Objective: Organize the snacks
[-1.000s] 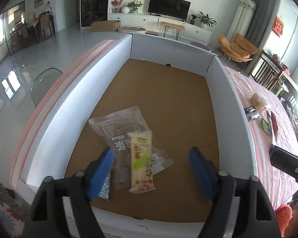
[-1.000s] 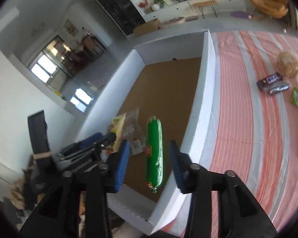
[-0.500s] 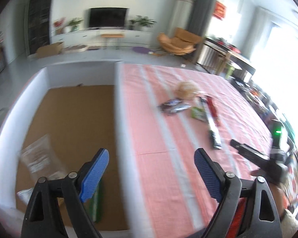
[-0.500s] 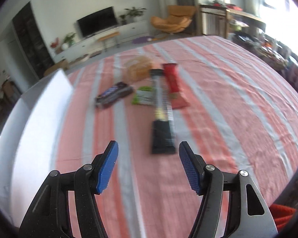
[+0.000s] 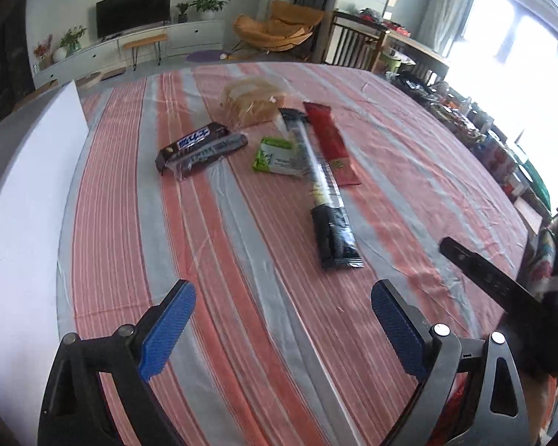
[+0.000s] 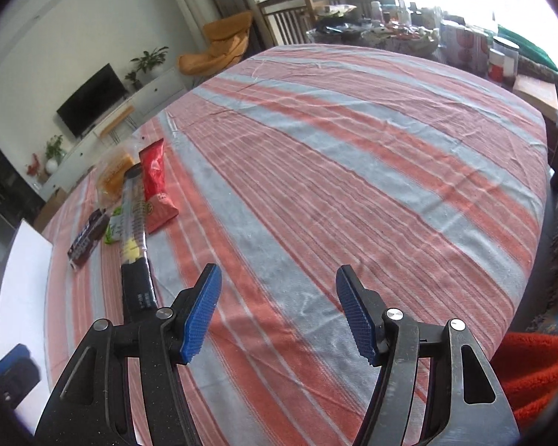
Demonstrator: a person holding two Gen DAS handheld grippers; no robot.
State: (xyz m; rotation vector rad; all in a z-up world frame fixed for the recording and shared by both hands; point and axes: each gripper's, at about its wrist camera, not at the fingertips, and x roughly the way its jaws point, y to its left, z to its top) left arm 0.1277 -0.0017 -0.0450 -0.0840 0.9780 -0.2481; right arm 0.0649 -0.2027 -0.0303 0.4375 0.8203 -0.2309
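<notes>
Loose snacks lie on the striped tablecloth (image 5: 264, 260): a dark chocolate bar (image 5: 193, 145), a silvery dark wrapper (image 5: 214, 154), a green packet (image 5: 275, 156), a long clear-and-black packet (image 5: 323, 200), a red packet (image 5: 331, 145) and bagged bread (image 5: 253, 102). My left gripper (image 5: 282, 297) hovers short of them, its jaws opening with nothing between them. My right gripper (image 6: 279, 273) is open and empty over bare cloth. From the right wrist, the long packet (image 6: 134, 215), red packet (image 6: 156, 186) and chocolate bar (image 6: 87, 238) lie to its left.
The white box wall (image 5: 29, 193) runs along the table's left side. One black finger (image 5: 494, 286) of the right gripper reaches in from the right. Jars and clutter (image 6: 465, 44) crowd the table's far end. Red fabric (image 6: 532, 371) is at the lower right.
Both grippers swung right, from over the box out over the tablecloth. The green sausage that was between the right jaws now lies in the box. Both pairs of jaws stand wider.
</notes>
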